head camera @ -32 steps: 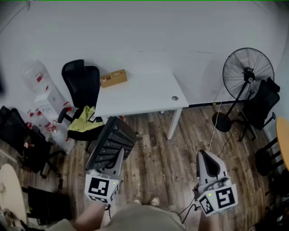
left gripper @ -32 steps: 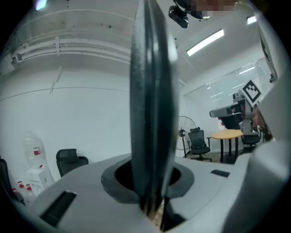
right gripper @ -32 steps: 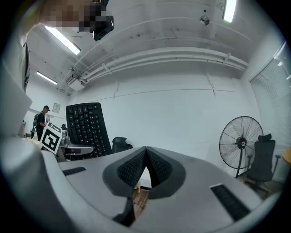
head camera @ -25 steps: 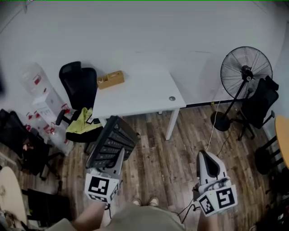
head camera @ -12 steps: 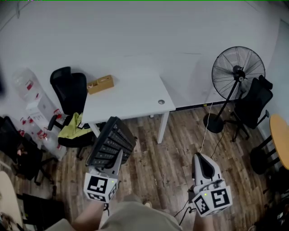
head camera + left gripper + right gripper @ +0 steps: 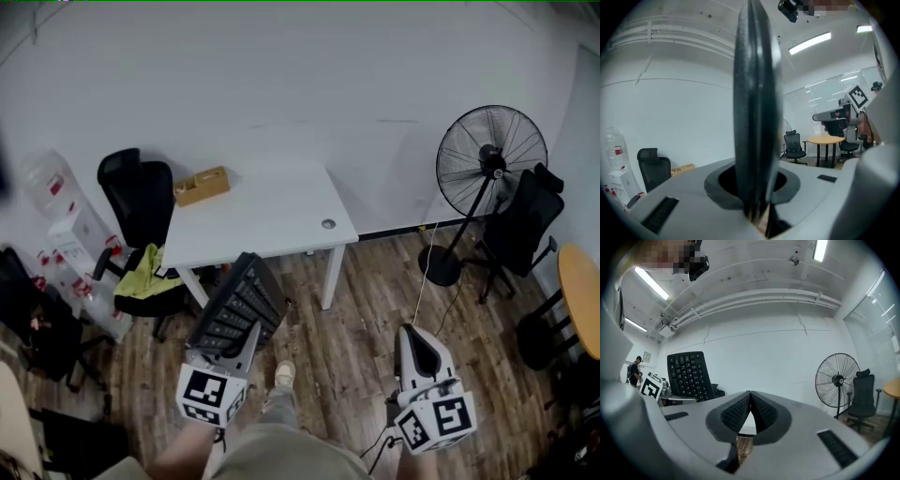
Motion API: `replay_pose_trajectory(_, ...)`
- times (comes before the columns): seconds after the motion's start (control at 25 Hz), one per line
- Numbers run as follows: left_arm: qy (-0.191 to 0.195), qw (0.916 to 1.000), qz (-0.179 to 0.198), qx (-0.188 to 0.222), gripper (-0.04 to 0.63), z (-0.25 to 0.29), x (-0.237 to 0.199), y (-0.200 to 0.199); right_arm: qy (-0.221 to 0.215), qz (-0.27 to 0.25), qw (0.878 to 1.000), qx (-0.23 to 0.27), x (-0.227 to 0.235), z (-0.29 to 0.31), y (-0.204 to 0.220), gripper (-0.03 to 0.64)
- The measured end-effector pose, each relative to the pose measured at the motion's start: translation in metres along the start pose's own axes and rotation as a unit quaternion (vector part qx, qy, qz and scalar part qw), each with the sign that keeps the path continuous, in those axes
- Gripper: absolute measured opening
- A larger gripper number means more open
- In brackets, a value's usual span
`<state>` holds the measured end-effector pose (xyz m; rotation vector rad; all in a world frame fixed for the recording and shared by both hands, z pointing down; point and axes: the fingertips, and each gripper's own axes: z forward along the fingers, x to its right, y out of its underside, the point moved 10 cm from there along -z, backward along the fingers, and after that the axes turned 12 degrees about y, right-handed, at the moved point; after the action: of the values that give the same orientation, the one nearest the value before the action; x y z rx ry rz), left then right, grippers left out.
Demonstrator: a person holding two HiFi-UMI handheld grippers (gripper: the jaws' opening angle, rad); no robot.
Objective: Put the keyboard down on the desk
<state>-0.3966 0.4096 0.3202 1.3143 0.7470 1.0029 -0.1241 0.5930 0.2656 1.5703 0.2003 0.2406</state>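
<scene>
Black keyboard (image 6: 236, 305) tight between left gripper (image 6: 240, 337) fingers (image 6: 723, 187); right gripper (image 6: 750, 397) fingers (image 6: 736, 416) together; wooden box (image 6: 202, 186) on desk (image 6: 272, 220).

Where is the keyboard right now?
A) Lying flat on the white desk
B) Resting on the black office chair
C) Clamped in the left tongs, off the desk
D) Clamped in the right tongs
C: the black keyboard stands edge-on in the left tongs, over the wood floor and not lying on the white desk; the right tongs are shut on nothing.
</scene>
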Motion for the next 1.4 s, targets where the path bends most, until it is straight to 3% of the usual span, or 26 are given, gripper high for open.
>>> replay_pose_trajectory(0.36, 0.009, 0.9998, -0.013, -0.014, 0.087, 0.05, -0.045, 0.019, -0.001, -0.007, 1.0, -0.012, 0.004, 0.066, 0.015, 0.025)
replay_pose_trajectory(0.64, 0.03, 0.9987, -0.036, -0.019, 0.087, 0.125, -0.12, 0.017, 0.008, -0.013, 0.999, -0.033, 0.005, 0.166, 0.017, 0.025)
replay_pose_trajectory(1.12, 0.073, 0.9965, -0.032, -0.024, 0.087, 0.253, -0.253, 0.003, 0.037, -0.026, 0.998, -0.05, 0.006, 0.331, 0.019, 0.025)
replay_pose_trajectory(1.4, 0.106, 0.9929, -0.049, -0.021, 0.087, 0.317, -0.302, -0.001, 0.076, -0.045, 0.994, -0.068, 0.021, 0.391, 0.024, 0.025)
